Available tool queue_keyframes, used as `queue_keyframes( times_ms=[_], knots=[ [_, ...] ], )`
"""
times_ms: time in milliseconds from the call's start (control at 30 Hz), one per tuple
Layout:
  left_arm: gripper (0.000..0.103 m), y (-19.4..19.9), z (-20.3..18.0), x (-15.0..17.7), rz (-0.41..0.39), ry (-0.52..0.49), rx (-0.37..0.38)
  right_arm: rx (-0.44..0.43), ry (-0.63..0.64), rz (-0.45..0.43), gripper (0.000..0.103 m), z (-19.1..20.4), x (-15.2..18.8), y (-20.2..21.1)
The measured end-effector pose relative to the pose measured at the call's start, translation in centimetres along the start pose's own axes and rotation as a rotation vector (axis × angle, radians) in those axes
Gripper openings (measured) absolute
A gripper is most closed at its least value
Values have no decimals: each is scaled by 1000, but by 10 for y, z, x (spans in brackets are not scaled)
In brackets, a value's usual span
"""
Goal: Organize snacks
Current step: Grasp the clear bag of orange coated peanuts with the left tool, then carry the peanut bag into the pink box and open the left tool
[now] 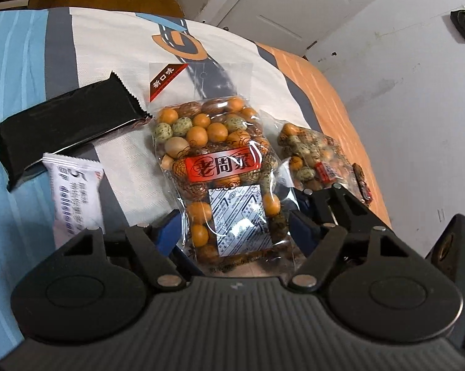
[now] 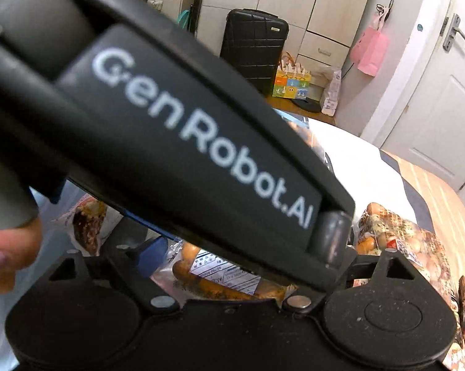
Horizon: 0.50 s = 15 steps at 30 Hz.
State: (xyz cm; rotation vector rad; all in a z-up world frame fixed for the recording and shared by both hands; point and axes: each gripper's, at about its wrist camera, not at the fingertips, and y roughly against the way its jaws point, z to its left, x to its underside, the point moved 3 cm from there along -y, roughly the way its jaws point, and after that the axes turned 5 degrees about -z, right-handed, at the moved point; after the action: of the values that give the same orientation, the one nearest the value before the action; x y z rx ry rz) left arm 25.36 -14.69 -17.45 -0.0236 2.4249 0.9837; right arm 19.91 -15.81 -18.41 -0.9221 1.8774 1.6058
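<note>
Left tool (image 1: 234, 232), jaws spread, straddles the coated-nut bag (image 1: 224, 167) on the bed (image 1: 25, 61), seemingly for regrouping; right tool (image 2: 247, 278) is masked, its state unclear.

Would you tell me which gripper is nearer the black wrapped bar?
Left. The left gripper straddles the nut bag beside the black wrapped bar; the right gripper sits behind the left one, farther off.
</note>
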Motion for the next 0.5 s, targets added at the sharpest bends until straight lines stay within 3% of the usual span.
queue_keyframes(
  times_ms=[300,500],
  knots=[
    [72,20,-22,1,72,-35,-70,-58,-95,14,90,5,-13,28],
    [73,46,-38,10,70,-63,-116,-82,-138,-6,90,14,-21,55]
  ],
)
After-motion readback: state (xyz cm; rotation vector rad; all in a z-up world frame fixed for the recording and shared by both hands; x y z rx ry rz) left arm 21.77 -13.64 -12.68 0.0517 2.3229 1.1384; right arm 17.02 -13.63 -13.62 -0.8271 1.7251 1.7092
